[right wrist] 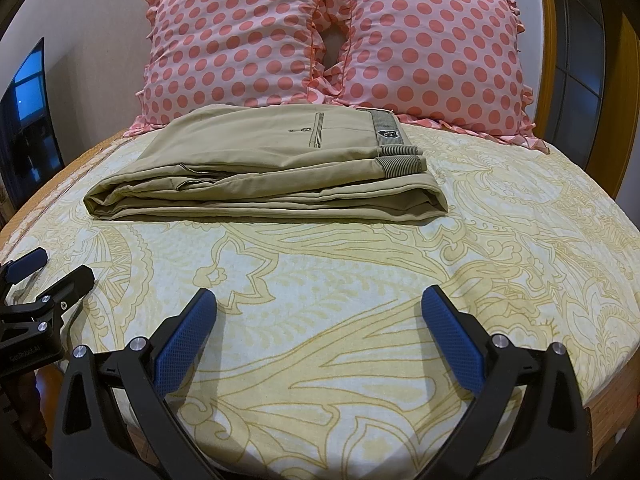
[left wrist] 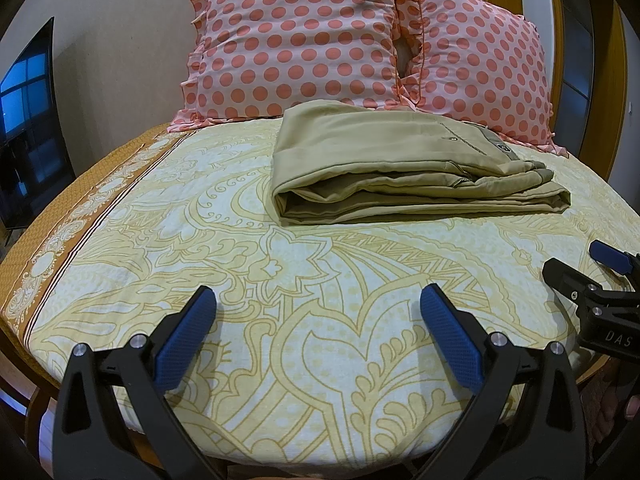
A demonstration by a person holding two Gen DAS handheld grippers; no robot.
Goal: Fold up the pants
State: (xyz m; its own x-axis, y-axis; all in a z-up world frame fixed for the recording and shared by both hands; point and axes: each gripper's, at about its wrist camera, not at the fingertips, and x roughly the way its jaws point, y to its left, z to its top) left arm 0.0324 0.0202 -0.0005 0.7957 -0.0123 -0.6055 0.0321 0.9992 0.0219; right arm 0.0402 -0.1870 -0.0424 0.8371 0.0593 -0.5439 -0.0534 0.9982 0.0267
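Observation:
Khaki pants (left wrist: 384, 164) lie folded in a flat stack on the bed, just in front of the pillows; in the right wrist view (right wrist: 272, 168) the waistband with a dark label faces right. My left gripper (left wrist: 318, 304) is open and empty, low over the sheet, well short of the pants. My right gripper (right wrist: 318, 304) is open and empty too, beside the left one. Each shows at the edge of the other's view: the right gripper (left wrist: 580, 264) and the left gripper (right wrist: 52, 268).
The bed sheet (left wrist: 280, 320) is cream with a yellow pattern and an orange border at the left. Two pink polka-dot pillows (right wrist: 240, 40) (right wrist: 432, 52) lean at the head. A dark screen (left wrist: 28, 120) stands at the left, a wooden frame (right wrist: 544, 20) at the right.

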